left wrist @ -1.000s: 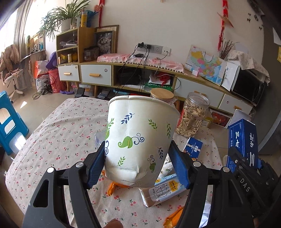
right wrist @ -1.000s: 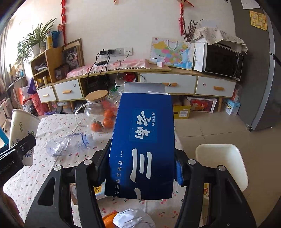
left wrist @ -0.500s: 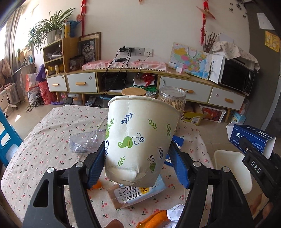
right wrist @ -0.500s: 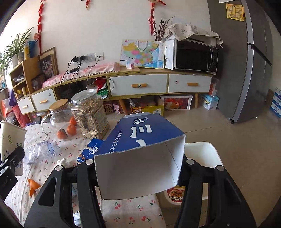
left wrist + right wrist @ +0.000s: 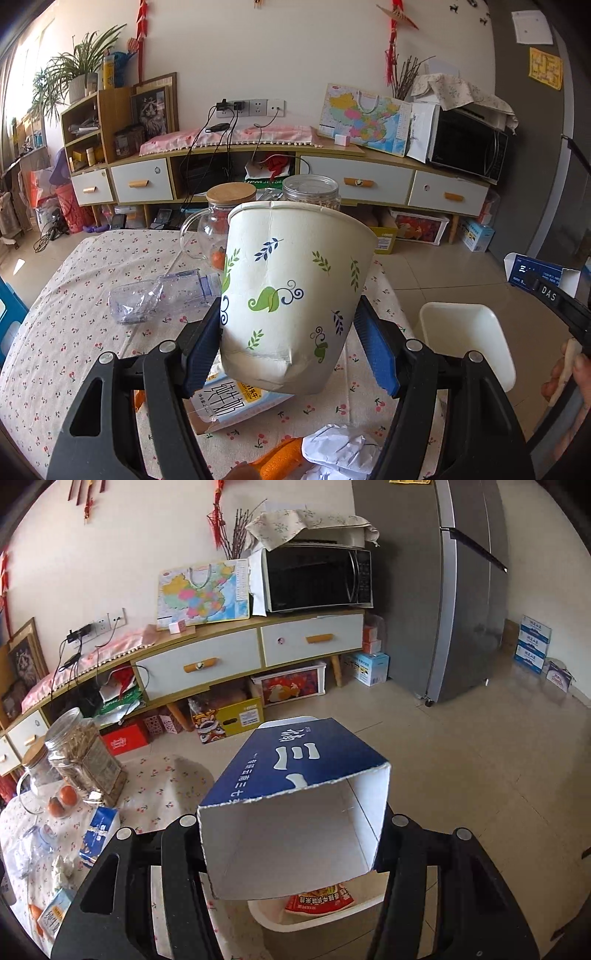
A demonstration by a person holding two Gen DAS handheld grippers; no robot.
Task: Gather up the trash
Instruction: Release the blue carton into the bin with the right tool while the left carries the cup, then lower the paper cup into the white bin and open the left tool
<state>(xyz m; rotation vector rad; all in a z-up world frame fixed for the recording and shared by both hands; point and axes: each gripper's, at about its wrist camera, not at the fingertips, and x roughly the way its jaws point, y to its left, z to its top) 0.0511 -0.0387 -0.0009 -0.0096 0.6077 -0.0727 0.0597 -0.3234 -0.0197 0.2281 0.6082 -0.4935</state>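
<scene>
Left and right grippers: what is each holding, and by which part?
Left gripper: paper cup, clamped near its base. Right gripper: blue carton, by its sides at the torn-open end.

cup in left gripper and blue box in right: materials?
Cup: looks like matte printed paper; visible side seam, dented base. Blue box: thin cardboard, smooth blue print outside, plain white inside, ragged torn edge at the open end.

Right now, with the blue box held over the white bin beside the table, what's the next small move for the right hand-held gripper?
Probably open the right hand-held gripper and let the blue box drop. The box hangs right above the white bin, which already holds a red wrapper. The left hand-held gripper holds the paper cup over the table.
</scene>
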